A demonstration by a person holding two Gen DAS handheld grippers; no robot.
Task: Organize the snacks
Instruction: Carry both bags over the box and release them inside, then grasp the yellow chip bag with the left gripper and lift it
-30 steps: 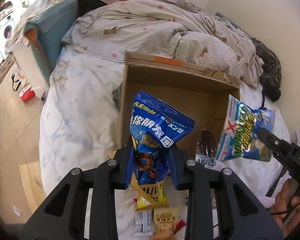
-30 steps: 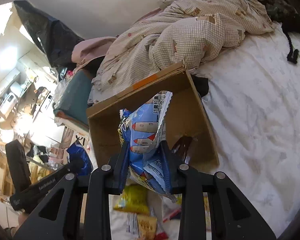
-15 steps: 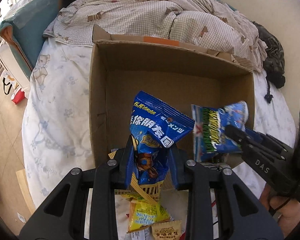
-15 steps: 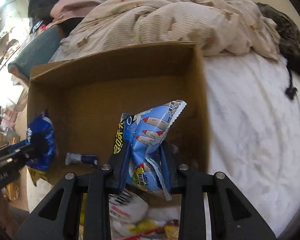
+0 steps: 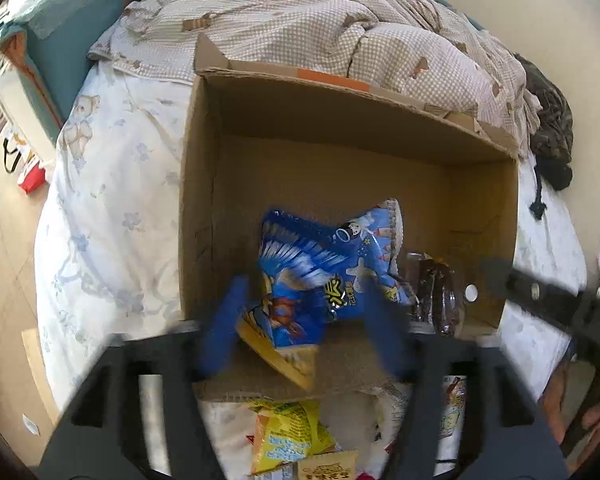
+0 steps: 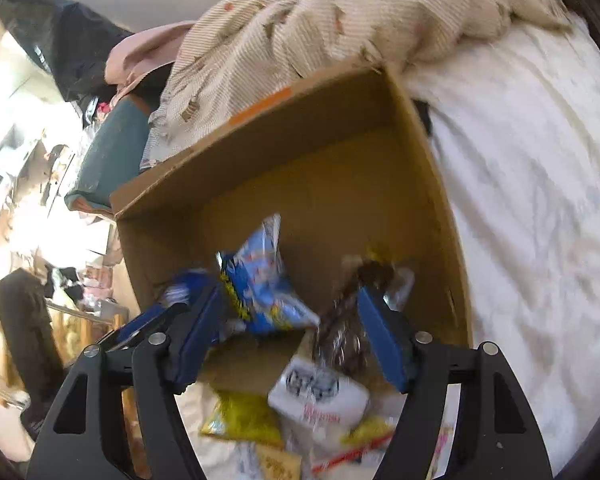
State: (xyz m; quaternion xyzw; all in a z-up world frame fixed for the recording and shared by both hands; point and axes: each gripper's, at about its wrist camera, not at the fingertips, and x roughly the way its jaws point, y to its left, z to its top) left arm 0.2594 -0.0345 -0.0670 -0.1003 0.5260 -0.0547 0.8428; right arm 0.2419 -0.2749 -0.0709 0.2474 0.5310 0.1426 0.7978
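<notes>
left gripper [image 5: 304,320]: jaws have just been opening; they stand released now, blurred, with the dark blue snack bag [image 5: 292,276] between the fingers but not pressed, so it reads as let go.
right gripper [image 6: 288,332]: jaws have just been opening too; spread wide, nothing clamped. the light blue snack bag [image 6: 260,284] sits between and ahead of the fingers, apparently free.
where the bags are: both blue bags lie low inside the cardboard box [image 5: 340,160], near its front wall, one overlapping the other in the left wrist view. blur makes it hard to say whether they have fully settled.
already in the box: a dark brown clear-wrapped pack [image 5: 432,296] at the front right corner, just beside the blue bags.
done so far: judged from this, three snacks are in the box; most of its floor is bare.
left to do: a loose pile outside the front wall on the bed sheet [image 5: 112,184]: a yellow bag [image 5: 288,436], a white packet [image 6: 320,392], and smaller wrappers, partly hidden by the gripper frames. i'd put the task at well under half.
in the way: the front wall of the box stands between the pile and the box floor, so each item must be lifted over it. the two grippers are close together at that front edge and could crowd each other.
surroundings: rumpled checked duvet [image 5: 300,32] behind the box, dark cloth bundle [image 5: 552,128] at the right, teal cushion [image 5: 76,44] at the left. none touches the snacks.
</notes>
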